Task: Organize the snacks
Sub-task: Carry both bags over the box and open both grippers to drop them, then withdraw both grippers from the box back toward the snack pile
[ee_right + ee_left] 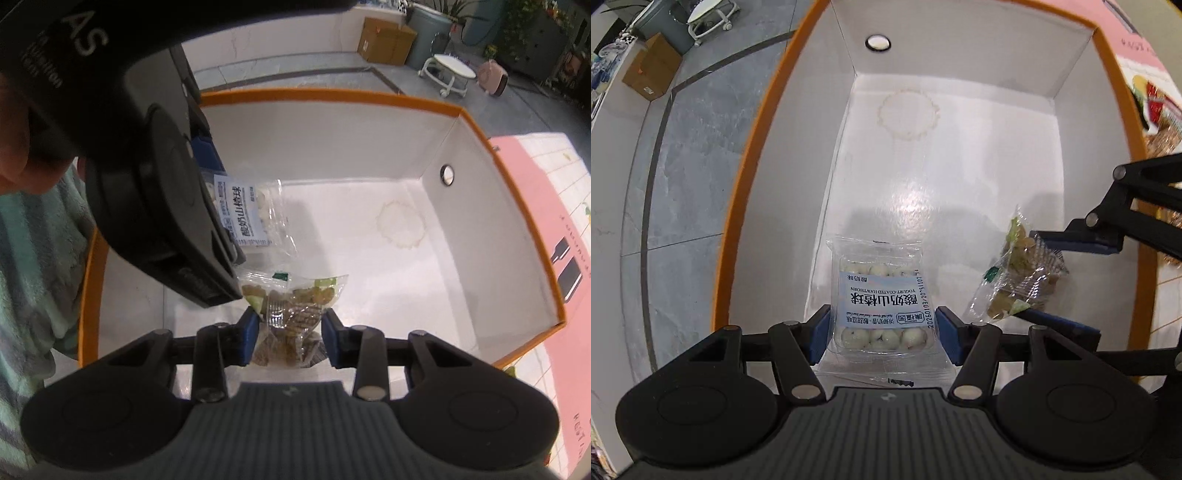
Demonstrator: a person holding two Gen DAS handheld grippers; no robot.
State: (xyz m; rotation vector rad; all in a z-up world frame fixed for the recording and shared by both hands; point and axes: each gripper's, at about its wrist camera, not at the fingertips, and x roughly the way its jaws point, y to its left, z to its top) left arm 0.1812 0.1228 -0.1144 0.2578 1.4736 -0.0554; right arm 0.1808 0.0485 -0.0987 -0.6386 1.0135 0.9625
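Note:
A white box with an orange rim [764, 155] lies open below both grippers. My left gripper [882, 328] is shut on a clear pack of yogurt-coated hawthorn balls [882, 295], its blue pads pressed on the pack's two sides, low inside the box. My right gripper [290, 338] is shut on a clear bag of mixed nuts and dried fruit [291, 314], also over the box floor. In the left wrist view the nut bag [1015, 273] hangs at the right between the right gripper's fingers [1071, 240]. The hawthorn pack [247, 210] shows in the right wrist view beside the left gripper's body.
The box [480, 122] has a bare white floor with a ring stain [400, 225] and a round hole in one wall [447, 174]. A pink board [535, 206] lies to its right. Cardboard boxes [388, 40] and a white stool [448, 72] stand on the grey floor. A striped sleeve [33, 258] is at left.

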